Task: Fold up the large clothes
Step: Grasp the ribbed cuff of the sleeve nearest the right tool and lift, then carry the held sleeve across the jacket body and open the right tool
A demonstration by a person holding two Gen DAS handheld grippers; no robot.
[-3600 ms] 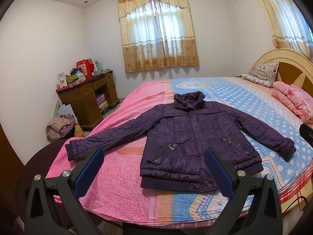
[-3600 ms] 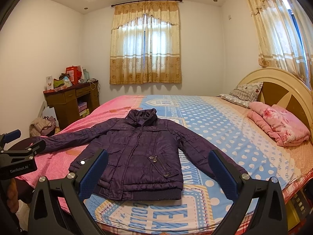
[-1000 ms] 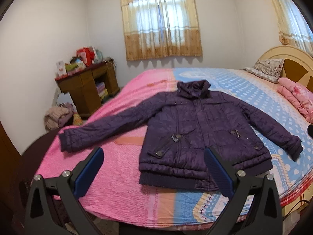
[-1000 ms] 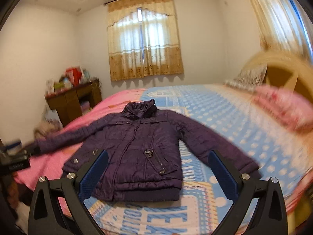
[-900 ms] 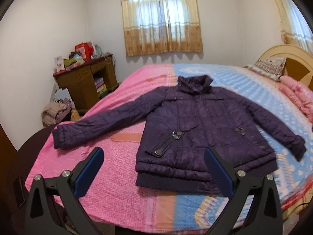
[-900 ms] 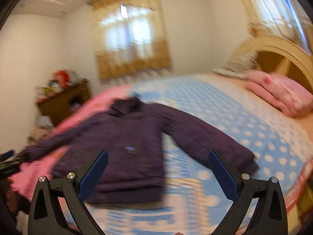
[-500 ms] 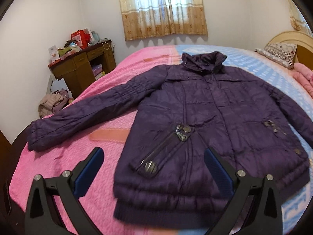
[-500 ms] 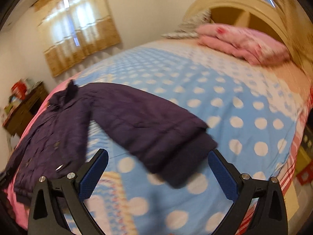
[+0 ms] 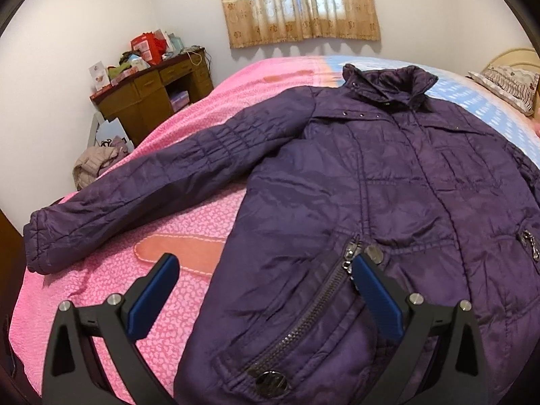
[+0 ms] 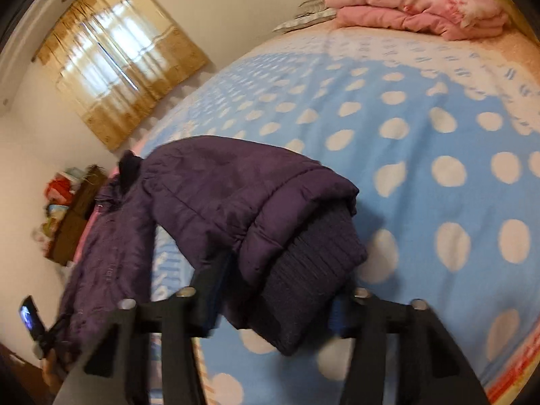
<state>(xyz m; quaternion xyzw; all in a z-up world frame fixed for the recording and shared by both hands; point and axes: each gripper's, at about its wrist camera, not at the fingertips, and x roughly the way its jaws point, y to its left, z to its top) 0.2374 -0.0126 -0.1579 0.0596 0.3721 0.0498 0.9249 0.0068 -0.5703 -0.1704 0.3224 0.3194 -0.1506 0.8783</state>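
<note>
While the purple quilted jacket (image 9: 388, 185) is lying front-up and unfolded across the bed (image 9: 111, 297), filling the centre and right of the left wrist view, no fold is showing yet, so the task is judged to be at its very start. At the left edge of that view, the jacket's outstretched sleeve (image 9: 141, 195) is resting flat on the pink side of the cover. The left gripper (image 9: 266, 270), at lower centre, is hovering spread wide over the zip pocket (image 9: 303, 317), pinching nothing.

In the right wrist view, the right gripper (image 10: 273, 287), at bottom centre, is closing around the other sleeve's ribbed cuff (image 10: 303, 276), which is sitting between its jaws; motion blur is hiding whether the pads are pressing yet. Both sleeves and the body are left to fold.
</note>
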